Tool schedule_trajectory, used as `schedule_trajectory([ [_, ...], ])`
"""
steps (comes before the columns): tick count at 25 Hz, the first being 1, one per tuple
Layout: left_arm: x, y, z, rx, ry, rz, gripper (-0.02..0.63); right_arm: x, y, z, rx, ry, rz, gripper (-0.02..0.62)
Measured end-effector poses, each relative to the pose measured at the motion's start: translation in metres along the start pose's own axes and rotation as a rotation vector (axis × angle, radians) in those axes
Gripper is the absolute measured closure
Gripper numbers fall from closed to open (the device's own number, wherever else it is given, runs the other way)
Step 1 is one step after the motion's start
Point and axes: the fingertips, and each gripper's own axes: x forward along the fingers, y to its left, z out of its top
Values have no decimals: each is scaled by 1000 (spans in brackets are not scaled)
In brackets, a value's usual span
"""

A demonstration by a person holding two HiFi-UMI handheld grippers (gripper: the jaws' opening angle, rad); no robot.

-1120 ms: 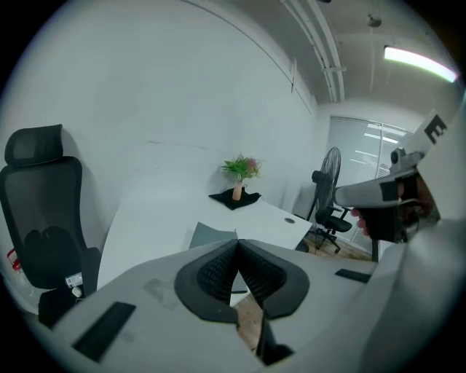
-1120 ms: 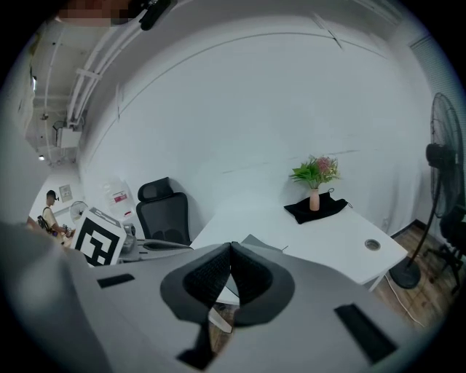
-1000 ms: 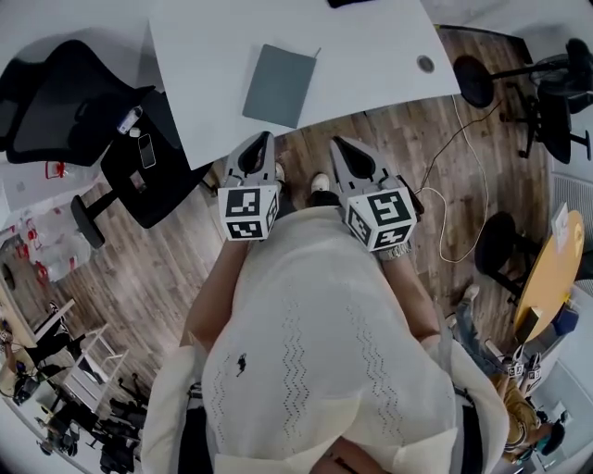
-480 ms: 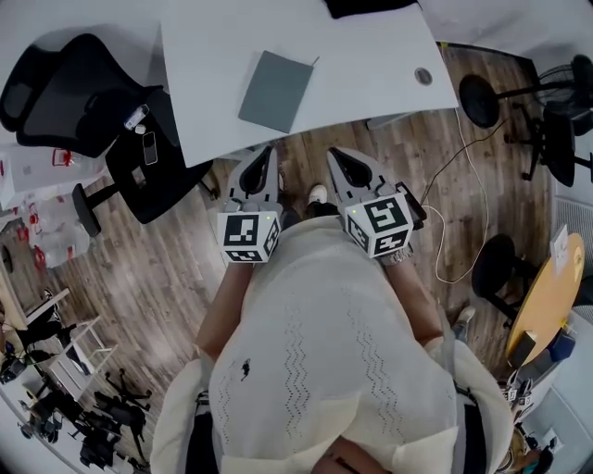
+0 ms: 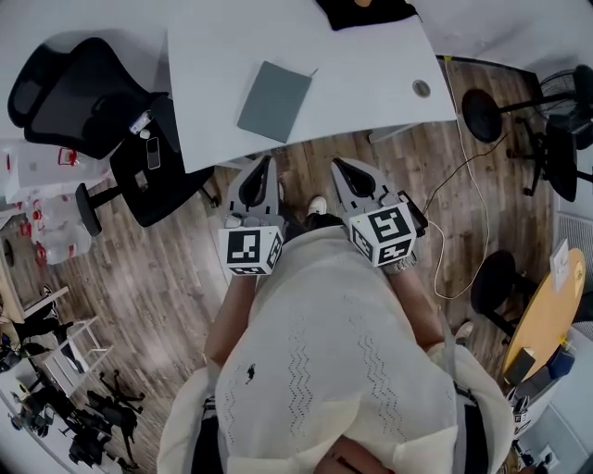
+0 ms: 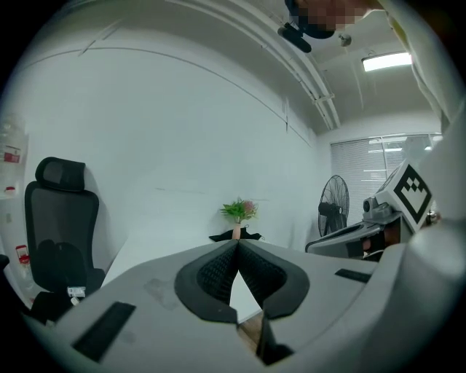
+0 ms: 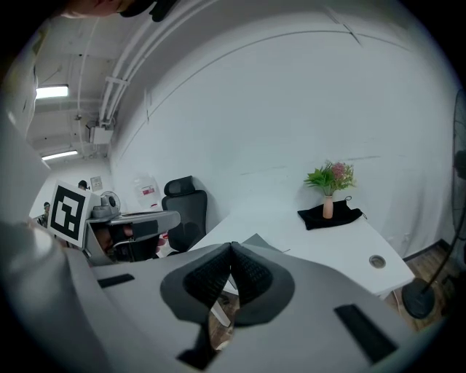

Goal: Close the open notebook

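Head view: a person in a cream knitted top (image 5: 334, 361) stands over a brown wood-plank floor (image 5: 157, 287), just short of the white desk surface (image 5: 371, 74).

The flat grey rectangular notebook (image 5: 274, 100) lies on the surface, near its front edge and toward its left side. The grey cover faces up and no open pages show. A thin dark line sticks out at its far right corner; it is too small to tell what it is.

The left gripper (image 5: 267, 161), grey with a black-and-white marker cube, is held in front of the body over the floor and points toward the desk edge. It is apart from the notebook. Its black ribbed fingers (image 6: 215, 273) are pressed together at the tips with nothing between them.

The right gripper (image 5: 336, 163), of the same build, is held just beside the left one, also over the floor. Its fingers (image 7: 207, 275) meet at the tips and are likewise empty.

Each gripper shows at the edge of the other's view.

Also on the surface:
- A black cloth (image 5: 366, 11) at the far edge, with a small vase of green plant (image 7: 329, 182) standing on it.
- A round grey grommet (image 5: 422, 89) near the right end.

A black high-backed office chair (image 5: 79, 97) stands left of the desk. A black pedestal fan (image 6: 333, 211) stands to the right. A thin white cable (image 5: 454, 213) loops across the floor at the right.
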Motion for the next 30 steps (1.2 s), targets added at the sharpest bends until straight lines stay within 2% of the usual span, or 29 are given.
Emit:
schedule_trajectory([
  [4,-3,-2,18,45,-35,11,594,-8,-8,22,3,-59,-4,594],
  [10,-4,4,52,45,-71,14,594,-22,-16,69,-21,-166,-17,594],
  [18,-15,6,110,76,-182,9,594,-45,-16,125,-81,-294,-24,594],
  [23,-25,12,131,68,-222,32,594,-57,-18,145,-88,-339,-30,594],
  [30,-28,11,136,55,-229,41,594,-72,-18,152,-98,-366,-32,594],
])
